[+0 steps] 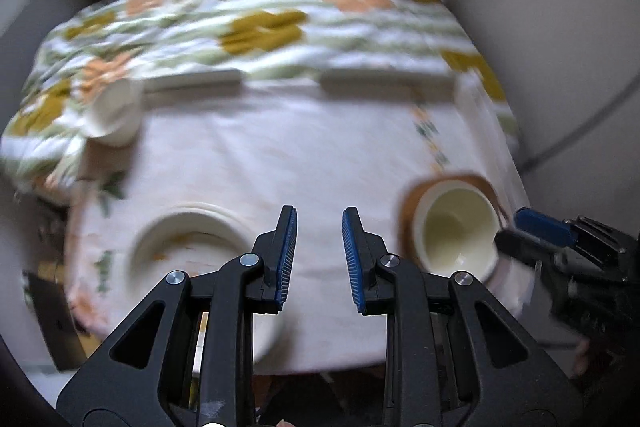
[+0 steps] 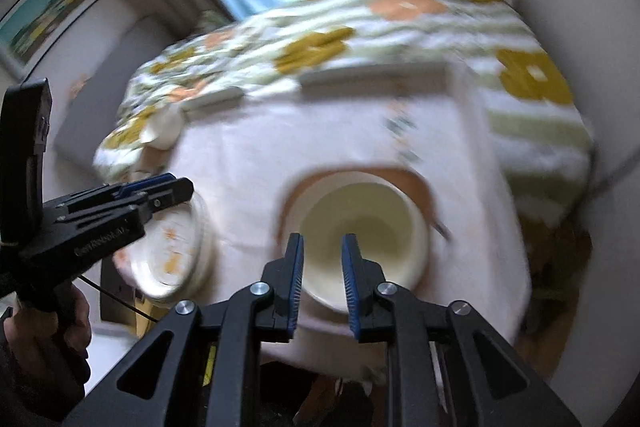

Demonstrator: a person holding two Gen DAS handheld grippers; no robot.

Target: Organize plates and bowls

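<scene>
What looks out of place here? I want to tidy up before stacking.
A small white bowl lies tipped on its side at the far left of the table, mouth facing sideways. The cream bowl and floral plate sit upright.

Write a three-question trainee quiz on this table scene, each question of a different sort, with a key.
1. True or false: the left gripper is shut on the floral plate.
2. Multiple choice: the cream bowl sits on
A. a brown plate
B. a metal tray
C. a stack of books
3. Fill in: the small white bowl at the far left of the table lies tipped on its ____.

Key:
1. False. Its jaws stand open above the cloth, holding nothing.
2. A
3. side. The right gripper, also open, hovers near the cream bowl.
</scene>
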